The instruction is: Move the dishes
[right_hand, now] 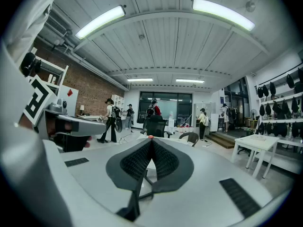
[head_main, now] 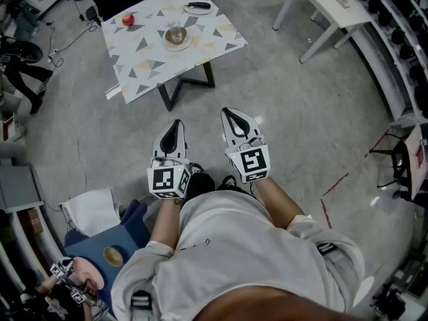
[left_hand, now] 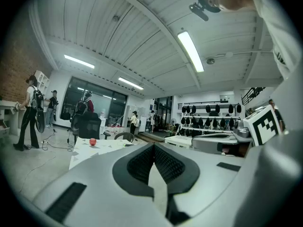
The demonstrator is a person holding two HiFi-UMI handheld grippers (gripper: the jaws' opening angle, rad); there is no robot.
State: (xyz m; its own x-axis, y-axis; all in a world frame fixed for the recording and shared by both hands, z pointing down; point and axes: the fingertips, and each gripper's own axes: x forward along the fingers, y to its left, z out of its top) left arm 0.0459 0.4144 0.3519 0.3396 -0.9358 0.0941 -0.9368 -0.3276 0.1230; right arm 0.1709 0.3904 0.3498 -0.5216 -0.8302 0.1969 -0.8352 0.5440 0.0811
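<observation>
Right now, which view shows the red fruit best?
Head view: the red fruit lies whole on the patterned table. Left gripper view shows it small, far; right gripper view, only a red speck above its jaws.

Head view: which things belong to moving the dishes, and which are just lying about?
Job: bowl; plate; patterned table; left gripper and right gripper, both shut.
Lying about: red fruit; white table; blue stool.

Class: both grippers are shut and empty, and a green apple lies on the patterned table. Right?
No. The head view shows a red apple, not green. The left gripper and right gripper are shut and empty; the apple lies on the patterned table.
</observation>
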